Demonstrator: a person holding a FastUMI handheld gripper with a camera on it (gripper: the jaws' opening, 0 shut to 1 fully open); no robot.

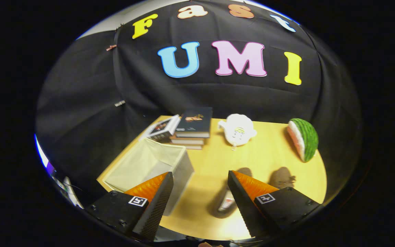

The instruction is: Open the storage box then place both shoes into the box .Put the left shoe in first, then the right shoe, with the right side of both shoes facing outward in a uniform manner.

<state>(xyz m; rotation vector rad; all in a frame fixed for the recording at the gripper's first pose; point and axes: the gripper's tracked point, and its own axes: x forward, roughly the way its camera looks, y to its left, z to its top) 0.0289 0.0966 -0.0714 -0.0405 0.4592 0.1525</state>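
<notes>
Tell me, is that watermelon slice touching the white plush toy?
Apart. The gripper view shows bare tabletop between the watermelon slice and the white plush toy. The claw hangs open, holding nothing.

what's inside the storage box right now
The storage box stands open with only its pale lining visible; its near corner is hidden behind the open gripper's finger. Both shoes sit on the table.

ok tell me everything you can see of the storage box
The storage box is a pale, fabric-looking rectangular bin with soft, slightly sagging walls. It stands upright on the wooden table, open at the top, with nothing visible inside. It sits near the table's corner, in front of the stacked books. The open gripper hovers above; one finger overlaps its near corner.
</notes>
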